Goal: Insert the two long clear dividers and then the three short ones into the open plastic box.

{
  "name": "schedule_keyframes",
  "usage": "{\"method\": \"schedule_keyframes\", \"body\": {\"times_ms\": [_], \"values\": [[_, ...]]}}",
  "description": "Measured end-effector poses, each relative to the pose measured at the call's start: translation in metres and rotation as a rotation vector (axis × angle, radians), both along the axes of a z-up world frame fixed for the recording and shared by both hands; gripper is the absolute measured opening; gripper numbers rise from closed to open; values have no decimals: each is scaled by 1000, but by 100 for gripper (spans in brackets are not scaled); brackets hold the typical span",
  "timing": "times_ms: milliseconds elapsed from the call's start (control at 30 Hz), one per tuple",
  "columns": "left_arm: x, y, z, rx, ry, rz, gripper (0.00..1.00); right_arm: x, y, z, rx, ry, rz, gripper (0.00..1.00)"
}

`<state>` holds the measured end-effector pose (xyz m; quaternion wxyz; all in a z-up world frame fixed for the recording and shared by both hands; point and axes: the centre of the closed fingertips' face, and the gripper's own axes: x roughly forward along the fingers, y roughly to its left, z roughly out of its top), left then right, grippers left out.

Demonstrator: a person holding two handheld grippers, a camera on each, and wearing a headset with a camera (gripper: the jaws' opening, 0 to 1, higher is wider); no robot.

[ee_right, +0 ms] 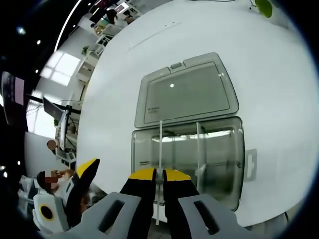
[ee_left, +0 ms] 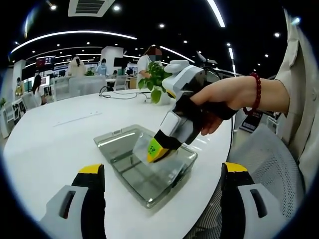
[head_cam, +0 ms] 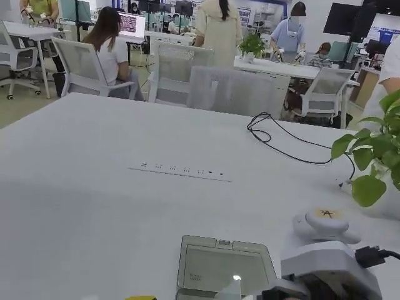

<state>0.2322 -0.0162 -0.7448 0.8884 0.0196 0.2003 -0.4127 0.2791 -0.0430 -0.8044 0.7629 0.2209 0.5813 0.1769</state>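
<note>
Underneath, white workbench (head_cam: 94, 206); office chairs (head_cam: 78, 62) beyond.

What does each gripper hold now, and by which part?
The right gripper pinches a long clear divider near one end. The left gripper is open and holds nothing.

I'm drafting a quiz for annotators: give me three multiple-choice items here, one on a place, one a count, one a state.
1. Where is the box lid? A shut on the box; B open, flat on the table; C in the left gripper.
2. Besides the held divider, how many dividers stand in the box? A one; B none; C three.
3. The right gripper is: A open; B lying on the table; C shut on a divider.
Key: 1 B, it lies hinged back; 2 A, one upright divider stands beside the held one; 3 C, its jaws pinch the clear sheet.
</note>
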Motion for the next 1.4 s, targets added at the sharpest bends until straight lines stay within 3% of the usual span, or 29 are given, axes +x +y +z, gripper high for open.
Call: {"method": "schedule_keyframes", "body": {"times_ms": [400, 767, 1133, 1300, 1400], "values": [[1, 0, -4, -10, 25, 3, 95, 0, 0, -13, -19, 28, 18, 6], [2, 1, -7, -15, 44, 9, 93, 1, 1, -15, -18, 41, 27, 6], [3, 2, -8, -14, 45, 15, 93, 2, 2, -15, -131, 7, 172, 7], [4, 3, -7, -17, 43, 23, 93, 3, 4, -15, -260, -62, 292, 7], [5, 4, -7, -17, 45, 27, 93, 0, 6, -19, -337, -79, 342, 7]]}}
